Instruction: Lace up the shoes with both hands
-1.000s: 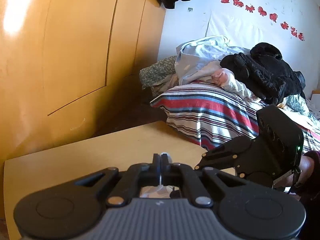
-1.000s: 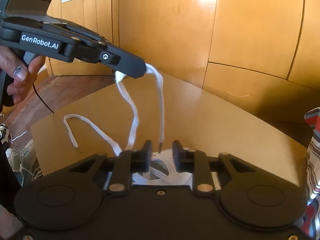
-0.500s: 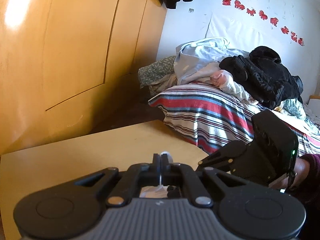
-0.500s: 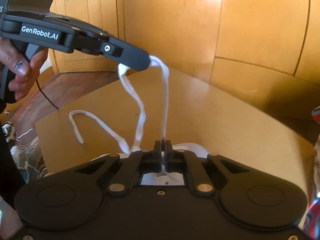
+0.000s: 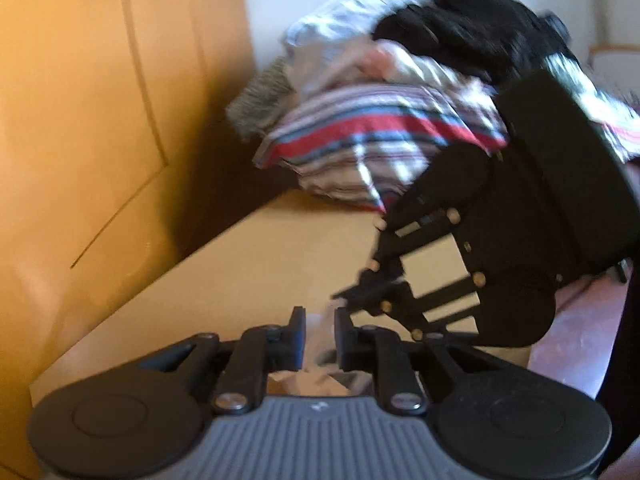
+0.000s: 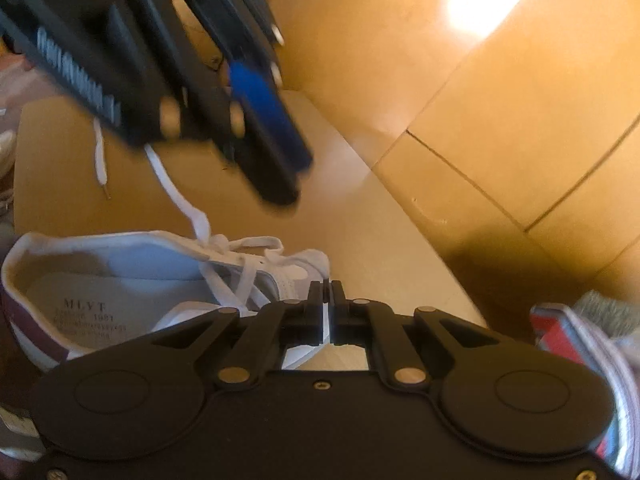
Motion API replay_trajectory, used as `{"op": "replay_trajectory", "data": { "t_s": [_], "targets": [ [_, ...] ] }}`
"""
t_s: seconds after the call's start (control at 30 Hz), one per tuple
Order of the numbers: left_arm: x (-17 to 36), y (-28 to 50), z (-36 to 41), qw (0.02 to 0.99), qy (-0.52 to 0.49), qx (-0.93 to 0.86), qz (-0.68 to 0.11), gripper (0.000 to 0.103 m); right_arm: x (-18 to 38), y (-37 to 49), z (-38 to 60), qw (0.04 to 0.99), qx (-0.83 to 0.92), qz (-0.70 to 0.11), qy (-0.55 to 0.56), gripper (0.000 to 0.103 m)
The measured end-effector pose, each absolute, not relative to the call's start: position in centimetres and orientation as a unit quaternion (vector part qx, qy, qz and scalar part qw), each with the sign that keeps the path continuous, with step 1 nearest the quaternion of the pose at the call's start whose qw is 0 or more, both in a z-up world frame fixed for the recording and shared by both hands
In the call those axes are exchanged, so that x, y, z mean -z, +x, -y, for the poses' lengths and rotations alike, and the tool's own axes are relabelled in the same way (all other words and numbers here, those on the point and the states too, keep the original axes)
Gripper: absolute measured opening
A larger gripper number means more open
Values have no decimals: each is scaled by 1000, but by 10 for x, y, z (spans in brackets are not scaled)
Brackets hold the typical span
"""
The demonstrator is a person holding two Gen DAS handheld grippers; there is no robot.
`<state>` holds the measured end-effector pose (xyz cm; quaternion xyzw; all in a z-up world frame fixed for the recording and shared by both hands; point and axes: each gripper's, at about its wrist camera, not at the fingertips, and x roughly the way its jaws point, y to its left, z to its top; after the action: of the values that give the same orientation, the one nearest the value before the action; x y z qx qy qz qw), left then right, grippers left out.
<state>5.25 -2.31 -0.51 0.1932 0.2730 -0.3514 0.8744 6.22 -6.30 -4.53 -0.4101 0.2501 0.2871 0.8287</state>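
Left wrist view: left gripper jaws opening, blurred white lace between them, not pinched. Let it go fully before pulling away.

Right wrist view: right gripper clamped on flat white shoelace. Draw it snug, steady. White low-top sneaker lies on tan wooden table; inside, only its printed insole.

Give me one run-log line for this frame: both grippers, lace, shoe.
left gripper: jaws opening, nothing pinched | right gripper: shut on lace | shoe: white, on table, partly laced
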Motion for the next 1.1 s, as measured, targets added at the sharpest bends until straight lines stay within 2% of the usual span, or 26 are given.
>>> {"op": "replay_trajectory", "data": {
  "t_s": [0.1,0.5,0.6,0.7,0.77,0.9,0.93,1.0,1.03,1.07,1.1],
  "targets": [
    [10,53,30,867,206,355,-282,21,47,52,60,814,-301,-234,-438,3],
    [18,57,41,853,239,359,-295,21,53,32,50,775,-304,-211,-512,3],
    [19,53,46,846,254,365,-294,18,51,30,48,772,-300,-205,-522,4],
    [18,52,47,843,257,370,-293,7,49,29,47,772,-297,-201,-525,4],
    [19,50,48,844,270,362,-289,4,48,29,45,771,-296,-200,-527,4],
    [16,53,41,855,266,345,-283,3,42,26,43,777,-298,-196,-518,4],
    [14,53,38,857,266,341,-281,3,39,28,45,784,-297,-203,-505,6],
    [9,53,30,862,266,331,-277,3,32,30,49,799,-295,-217,-477,19],
    [7,52,25,864,264,327,-275,3,25,33,54,815,-294,-237,-439,35],
    [5,51,19,867,262,325,-273,3,21,33,56,822,-297,-246,-419,40],
    [4,50,14,869,259,324,-270,3,14,34,63,836,-311,-265,-368,40]
  ]
}}
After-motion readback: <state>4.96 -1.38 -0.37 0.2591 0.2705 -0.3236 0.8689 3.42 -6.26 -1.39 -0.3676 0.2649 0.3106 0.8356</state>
